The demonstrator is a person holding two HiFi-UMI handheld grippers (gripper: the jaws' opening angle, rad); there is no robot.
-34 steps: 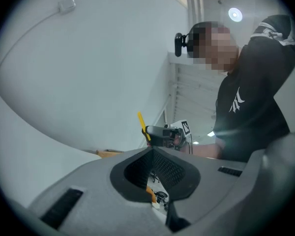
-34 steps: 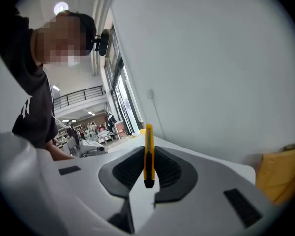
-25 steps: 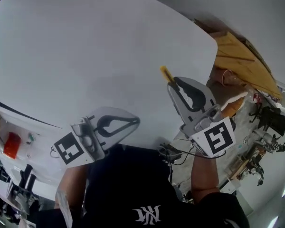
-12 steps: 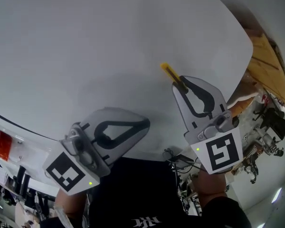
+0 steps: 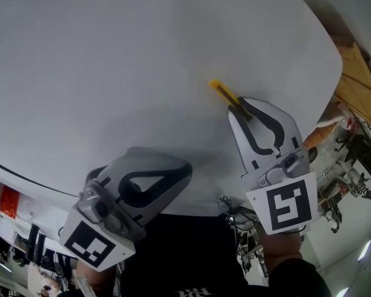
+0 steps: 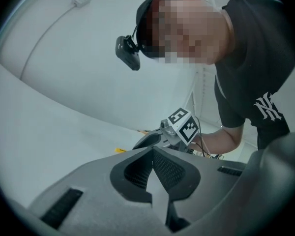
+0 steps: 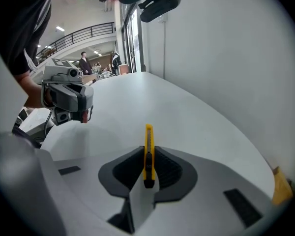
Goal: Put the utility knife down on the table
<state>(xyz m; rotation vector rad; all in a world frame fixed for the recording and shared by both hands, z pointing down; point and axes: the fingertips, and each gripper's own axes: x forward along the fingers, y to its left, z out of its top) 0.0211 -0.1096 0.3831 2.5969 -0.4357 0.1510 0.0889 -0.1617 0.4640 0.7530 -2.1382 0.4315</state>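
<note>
A yellow utility knife (image 5: 223, 94) (image 7: 148, 149) sticks out forward from my right gripper (image 5: 237, 109) (image 7: 147, 167), whose jaws are shut on its rear end. The knife hangs over the white table (image 5: 111, 60) near its right part; I cannot tell whether its tip touches the top. My left gripper (image 5: 184, 166) (image 6: 152, 154) is lower left, over the table's near edge, jaws shut and holding nothing. In the left gripper view the knife (image 6: 121, 150) shows as a small yellow tip beside the right gripper (image 6: 160, 137).
The white table (image 7: 137, 97) curves off at the right, where wooden boards (image 5: 362, 79) lie below its edge. A white wall rises behind it. Floor clutter and cables (image 5: 235, 206) sit near the person's body.
Both grippers have moved slightly forward over the table. The right gripper still holds the knife, now a little farther onto the table top.
</note>
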